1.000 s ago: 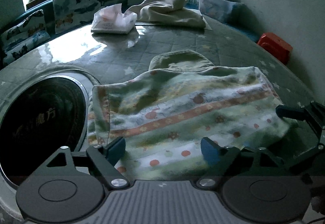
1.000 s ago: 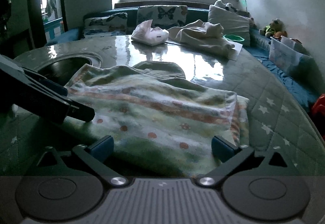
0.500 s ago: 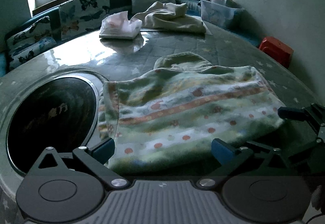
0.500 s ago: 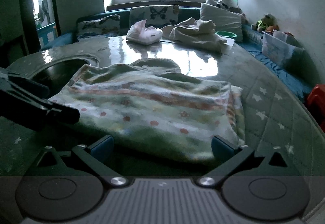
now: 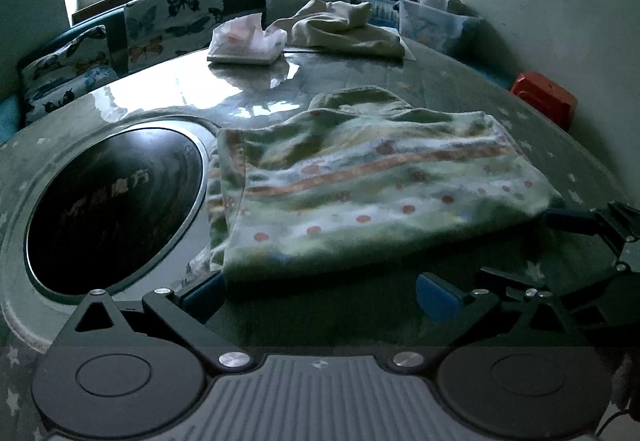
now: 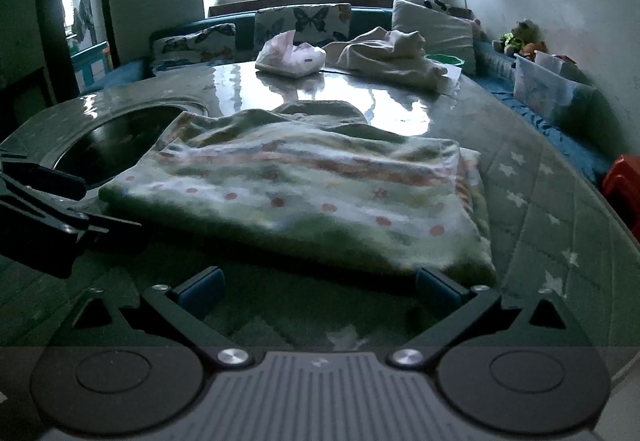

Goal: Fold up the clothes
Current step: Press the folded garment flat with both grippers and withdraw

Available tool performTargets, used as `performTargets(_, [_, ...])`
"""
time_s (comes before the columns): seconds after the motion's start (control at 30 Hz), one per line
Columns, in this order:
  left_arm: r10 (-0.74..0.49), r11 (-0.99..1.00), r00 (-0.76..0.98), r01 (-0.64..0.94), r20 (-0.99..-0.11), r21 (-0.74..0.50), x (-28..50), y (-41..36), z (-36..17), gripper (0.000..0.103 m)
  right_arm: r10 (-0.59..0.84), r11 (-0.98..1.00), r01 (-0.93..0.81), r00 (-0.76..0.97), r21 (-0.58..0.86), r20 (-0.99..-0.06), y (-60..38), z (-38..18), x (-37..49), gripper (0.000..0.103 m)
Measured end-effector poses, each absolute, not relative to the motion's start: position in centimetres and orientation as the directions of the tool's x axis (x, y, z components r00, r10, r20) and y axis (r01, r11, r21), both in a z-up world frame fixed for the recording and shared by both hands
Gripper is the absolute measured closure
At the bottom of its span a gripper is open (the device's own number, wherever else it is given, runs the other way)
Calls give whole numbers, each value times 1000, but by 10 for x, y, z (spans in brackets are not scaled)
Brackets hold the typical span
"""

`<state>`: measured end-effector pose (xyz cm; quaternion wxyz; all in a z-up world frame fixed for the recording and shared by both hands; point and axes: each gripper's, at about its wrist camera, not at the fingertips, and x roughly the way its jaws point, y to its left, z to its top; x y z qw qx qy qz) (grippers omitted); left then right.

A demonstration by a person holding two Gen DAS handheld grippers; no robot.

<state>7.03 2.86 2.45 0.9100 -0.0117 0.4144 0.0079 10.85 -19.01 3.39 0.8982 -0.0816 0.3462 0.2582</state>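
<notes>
The folded garment (image 5: 372, 197) lies on the table (image 5: 460, 81), right of the dark round inset (image 5: 108, 209). Left gripper (image 5: 320, 291) and right gripper (image 6: 320, 287) sit just near of it, jaws spread and empty. Its print is blurred, and its lower layers are hidden.

Lying folded flat on the tabletop (image 5: 500, 89): pale green garment (image 5: 372, 185) with orange stripes and dots, one corner overhanging the round black inset (image 5: 112, 205).

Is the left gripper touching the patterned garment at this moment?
Cannot tell. In the left wrist view the left gripper is open at the patterned garment's near hem, one finger meeting its corner without visible gap or contact.
</notes>
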Motion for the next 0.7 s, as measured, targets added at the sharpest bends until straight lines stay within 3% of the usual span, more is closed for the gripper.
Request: performTargets(0.7, [-8,1000,644,-11,-765,-19,38,19,18,0,384,872,-487,631,42,-674,-197,33,83,0])
